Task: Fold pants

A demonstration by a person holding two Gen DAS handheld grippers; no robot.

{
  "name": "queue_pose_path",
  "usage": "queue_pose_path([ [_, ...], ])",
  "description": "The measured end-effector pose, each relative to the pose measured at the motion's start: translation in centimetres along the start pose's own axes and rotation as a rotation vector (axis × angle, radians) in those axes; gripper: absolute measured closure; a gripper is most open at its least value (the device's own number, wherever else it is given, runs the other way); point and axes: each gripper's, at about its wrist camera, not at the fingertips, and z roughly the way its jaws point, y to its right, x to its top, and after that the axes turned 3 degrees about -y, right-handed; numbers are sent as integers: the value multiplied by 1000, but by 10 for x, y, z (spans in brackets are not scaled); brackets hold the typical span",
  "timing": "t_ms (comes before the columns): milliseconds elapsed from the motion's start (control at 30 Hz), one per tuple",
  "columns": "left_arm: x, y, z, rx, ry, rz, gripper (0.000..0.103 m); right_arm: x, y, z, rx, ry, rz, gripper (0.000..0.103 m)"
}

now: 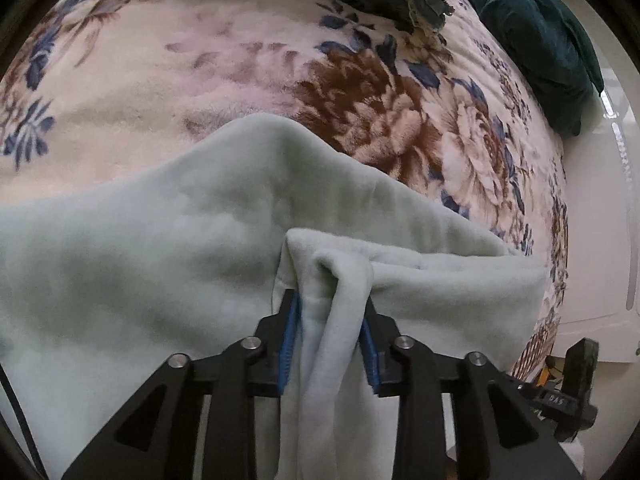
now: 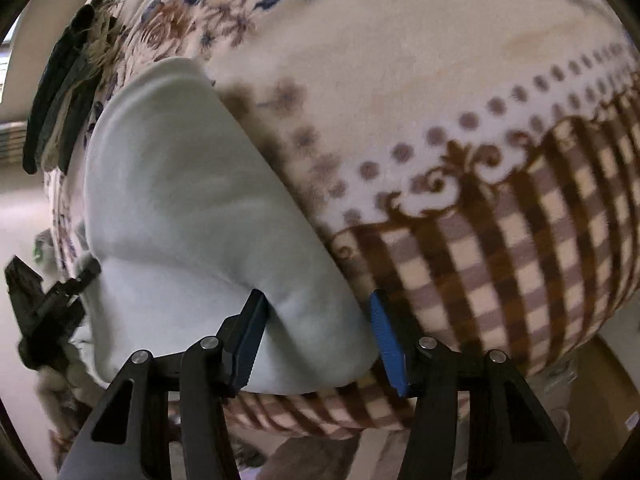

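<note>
Soft pale-green pants (image 1: 180, 248) lie on the flowery blanket (image 1: 200, 60) of the bed. The left tool (image 1: 330, 320) is squeezed shut on a bunched fold of them, so that part sits right between its blue pads (image 1: 289, 344). The right tool (image 2: 318, 320) stands open around a corner of the pants, and its pads do not look pressed on yet. The fluffy cloth is thick, so it could slide out of the left tool. The right tool might also pinch the blanket under the pants.
</note>
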Motion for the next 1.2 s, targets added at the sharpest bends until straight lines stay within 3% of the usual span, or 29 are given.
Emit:
queue_pose_path([
  [67, -11, 2, -19, 17, 45, -12, 72, 0, -5, -5, 3, -13, -13, 43],
  [133, -30, 0, -44, 30, 130, -37, 62, -3, -15, -14, 4, -20, -17, 26],
  [200, -52, -9, -64, 23, 200, -78, 30, -12, -32, -21, -7, -5, -45, 24],
  [233, -63, -14, -70, 21, 212, -108, 2, -17, -42, -22, -23, 1, -64, 22],
  [333, -101, -49, -87, 4, 226, -267, 0, -35, -78, -19, -62, 22, -117, 21],
  [500, -162, -147, -122, 10, 352, -649, 0, -56, -139, 1, -62, 13, -188, 21],
  [633, -197, -225, -118, -110, 459, -943, 1, -64, -193, 27, -81, -12, -276, 21],
  [767, -200, -258, -102, -242, 577, -1025, 2, -58, -225, 50, -109, -50, -290, 21],
  [900, -181, -273, -66, -403, 633, -1048, 2, -47, -246, 73, -215, -87, -299, 21],
  [1033, -161, -272, -50, -338, 636, -1017, 2, -41, -255, 92, -285, -123, -320, 21],
  [1200, -158, -275, -48, -338, 677, -1030, 5, -45, -270, 108, -370, -140, -382, 20],
])
